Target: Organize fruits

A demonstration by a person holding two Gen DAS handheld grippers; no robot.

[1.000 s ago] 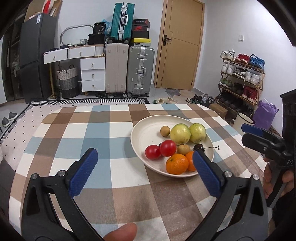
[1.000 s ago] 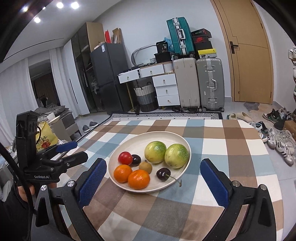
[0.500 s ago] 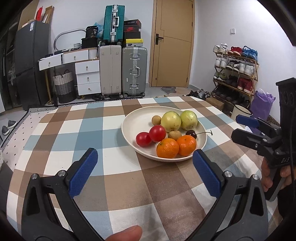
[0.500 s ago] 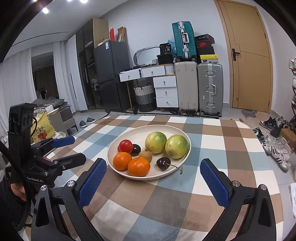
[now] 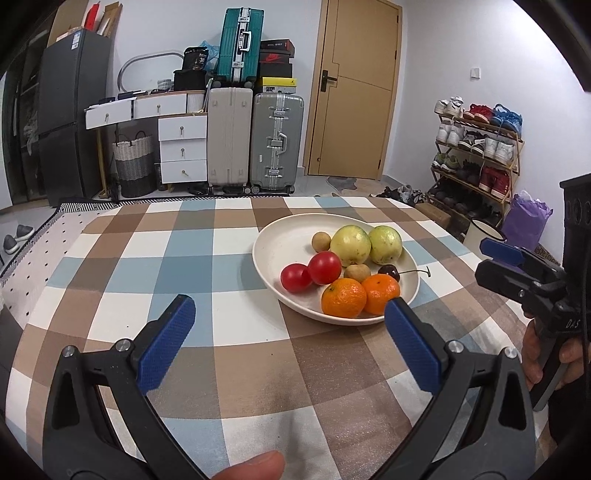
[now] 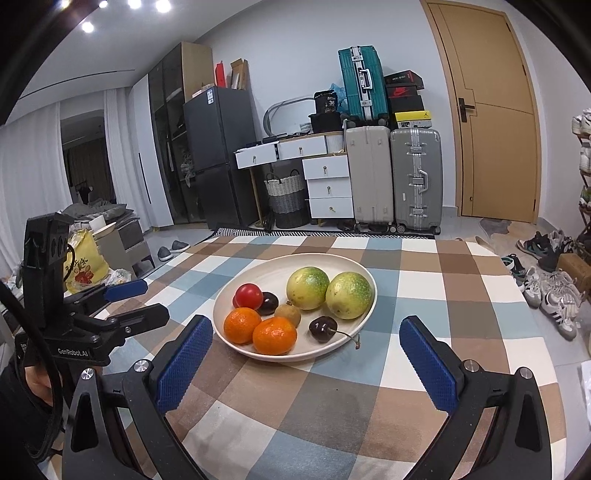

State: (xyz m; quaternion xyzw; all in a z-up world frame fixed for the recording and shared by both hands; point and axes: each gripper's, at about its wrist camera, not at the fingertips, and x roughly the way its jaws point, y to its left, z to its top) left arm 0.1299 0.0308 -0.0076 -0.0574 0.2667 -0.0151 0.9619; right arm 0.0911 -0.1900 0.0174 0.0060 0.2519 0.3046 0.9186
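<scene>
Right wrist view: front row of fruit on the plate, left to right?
Left orange → right orange → cherry, its stem pointing right over the plate rim. Both tongs are open, holding nothing.

Black tongs (image 6: 306,350), blue ribbed pads (image 6: 184,363), silver screws.

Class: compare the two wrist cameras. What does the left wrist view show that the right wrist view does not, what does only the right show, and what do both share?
Only the left wrist view: a shoe rack, a purple bag, and two red tomatoes side by side.

Only the right wrist view: ceiling spotlights, white curtains, a yellow bag.

Both: the cream plate of fruit on the checked tablecloth, two oranges, a cherry, suitcases, the door, and open grippers.
</scene>
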